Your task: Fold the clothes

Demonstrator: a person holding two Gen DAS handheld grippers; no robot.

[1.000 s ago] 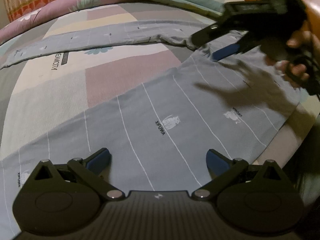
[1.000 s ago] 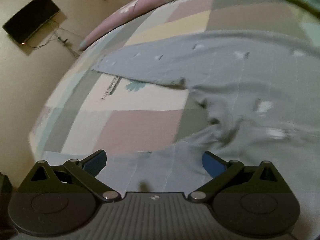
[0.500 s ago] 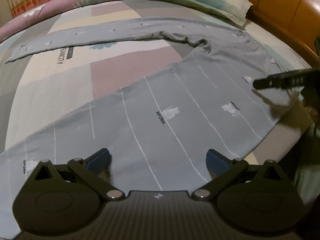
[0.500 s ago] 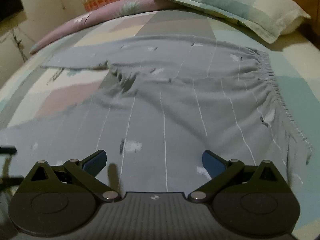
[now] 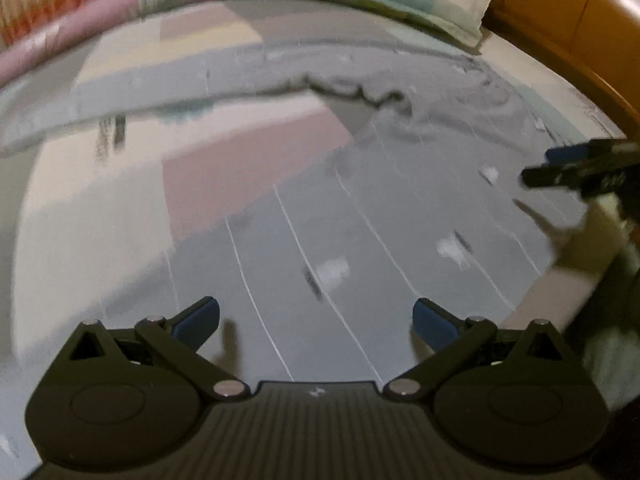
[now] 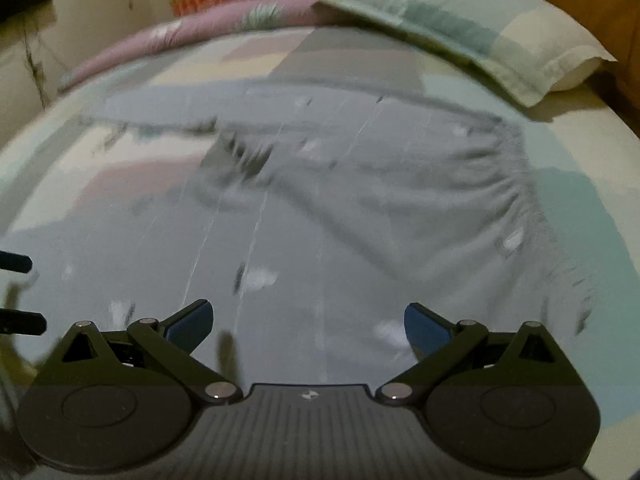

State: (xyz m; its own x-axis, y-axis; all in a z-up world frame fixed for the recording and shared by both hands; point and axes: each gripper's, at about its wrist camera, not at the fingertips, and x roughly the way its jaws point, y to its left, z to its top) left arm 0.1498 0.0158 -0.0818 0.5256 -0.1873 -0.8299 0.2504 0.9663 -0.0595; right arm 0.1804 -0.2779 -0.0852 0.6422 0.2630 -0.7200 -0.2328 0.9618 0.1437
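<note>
- Grey pinstriped cotton trousers (image 5: 360,240) lie spread on the patchwork-sheeted bed (image 5: 100,220).
- Left tool (image 5: 316,316): released, above trousers.
- Right tool (image 6: 308,320): released, empty.

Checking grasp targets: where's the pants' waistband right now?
In the right wrist view the gathered waistband runs down the right side of the grey pants, below the pillow and ahead-right of the open right gripper.

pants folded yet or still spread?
Spread: the grey pants lie flat on the bed, legs apart, waistband gathered by the pillow.
</note>
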